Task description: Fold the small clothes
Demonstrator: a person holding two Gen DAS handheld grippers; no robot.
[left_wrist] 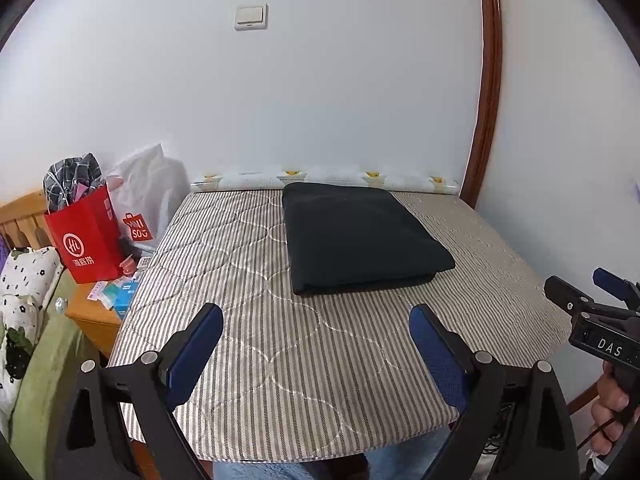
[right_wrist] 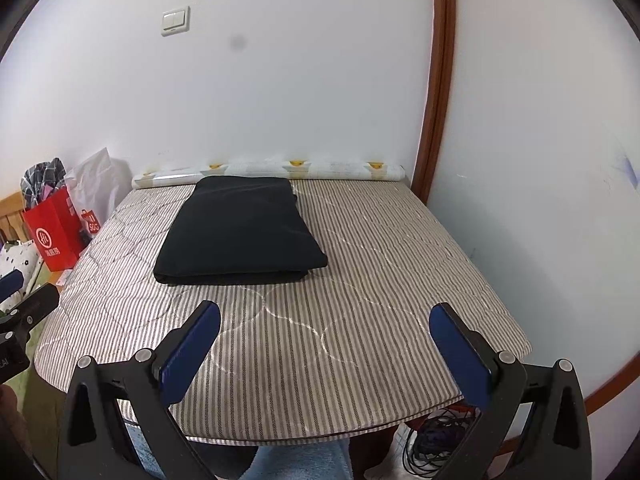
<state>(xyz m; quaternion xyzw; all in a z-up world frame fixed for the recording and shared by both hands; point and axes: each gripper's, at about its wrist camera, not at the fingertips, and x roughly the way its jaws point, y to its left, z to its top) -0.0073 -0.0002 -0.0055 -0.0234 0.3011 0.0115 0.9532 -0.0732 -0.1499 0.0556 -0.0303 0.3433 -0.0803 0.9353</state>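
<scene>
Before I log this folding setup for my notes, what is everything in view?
black folded garment: one, far half of the striped table cover.
patterned roll: one, white with yellow marks, along the wall behind the garment.
red paper bag: one, left of the table, checked cloth inside.
white plastic bag: one, beside the red bag.
light switch: one, cream, on the wall.
cables: dark, floor under the table's right edge.
left hand-held gripper: open, empty.
right hand-held gripper: open, empty.
</scene>
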